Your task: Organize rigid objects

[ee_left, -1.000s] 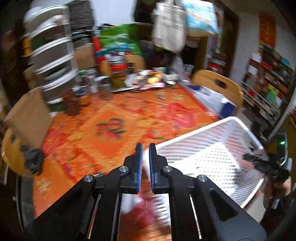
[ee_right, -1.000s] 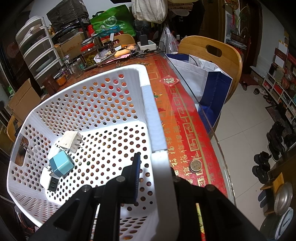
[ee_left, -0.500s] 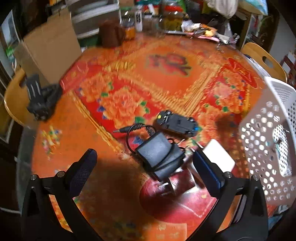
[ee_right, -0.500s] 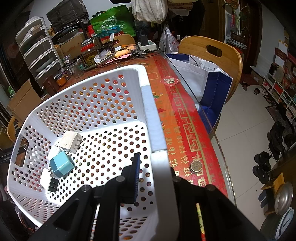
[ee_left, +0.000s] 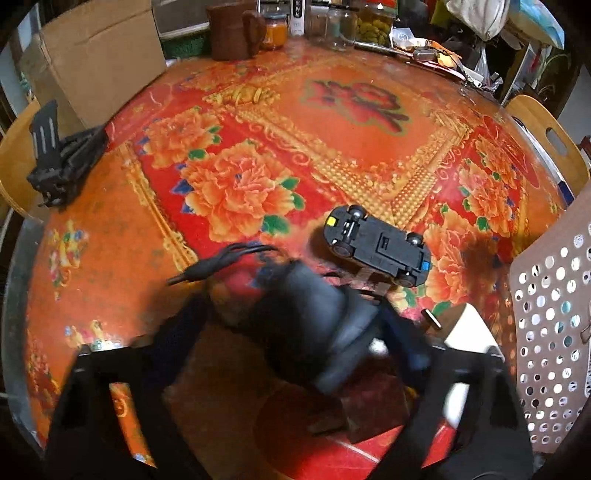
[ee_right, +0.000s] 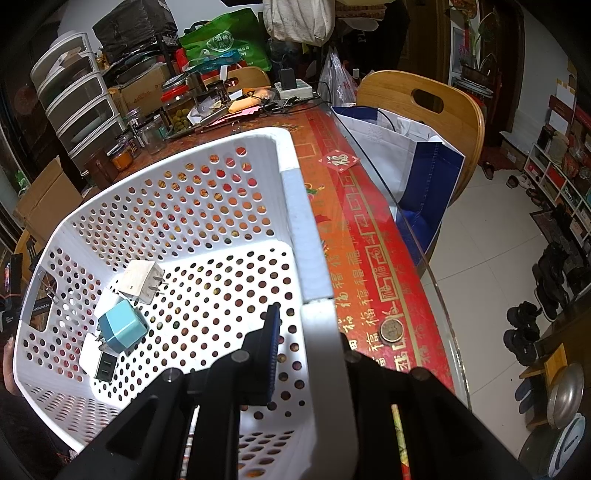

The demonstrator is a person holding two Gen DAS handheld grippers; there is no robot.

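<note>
Cardboard box [ee_left: 99,51], brown jug [ee_left: 232,31], wood chair [ee_right: 424,110], coin [ee_right: 392,329], drawer unit [ee_right: 77,99]

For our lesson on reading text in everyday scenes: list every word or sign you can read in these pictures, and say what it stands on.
"福": red diamond sticker.
"福", repeated in gold: tablecloth border.
Green bag print: too blurred to read.
Left wrist view: nothing legible.
</note>
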